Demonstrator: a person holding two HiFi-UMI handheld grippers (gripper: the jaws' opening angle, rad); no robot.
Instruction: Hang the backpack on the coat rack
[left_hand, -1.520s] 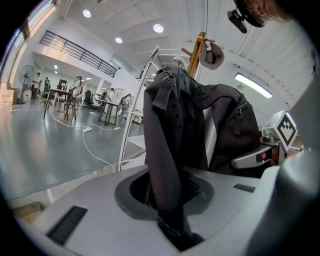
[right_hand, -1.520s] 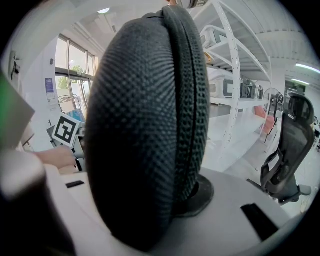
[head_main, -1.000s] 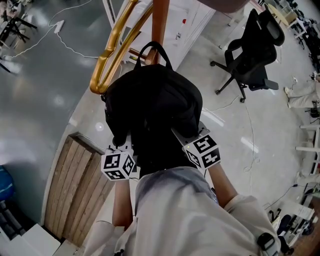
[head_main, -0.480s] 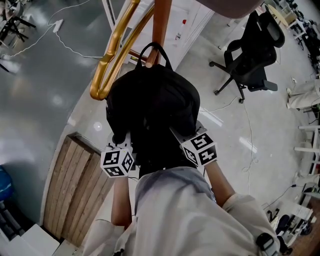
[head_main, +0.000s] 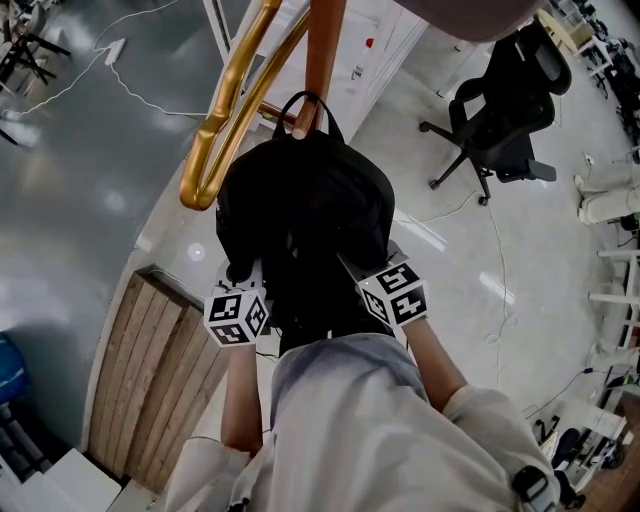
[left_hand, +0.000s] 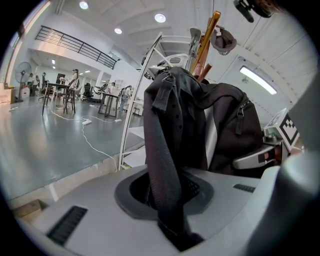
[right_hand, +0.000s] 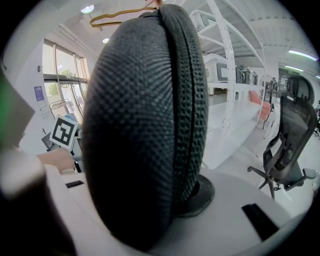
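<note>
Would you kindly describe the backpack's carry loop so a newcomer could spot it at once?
Find the coat rack's orange-brown pole at the top of the head view; the black backpack sits just below it. The carry loop is the thin black arch on the bag's top edge, slim and dark unlike the broad gold hoop to its left.

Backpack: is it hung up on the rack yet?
Nearly. Done: the backpack is up at the rack, and its handle looks looped over a peg. In hand: the left tool grips a strap; the right tool grips the padded strap. Left: let the weight settle on the peg, check it holds, then open both tools.
</note>
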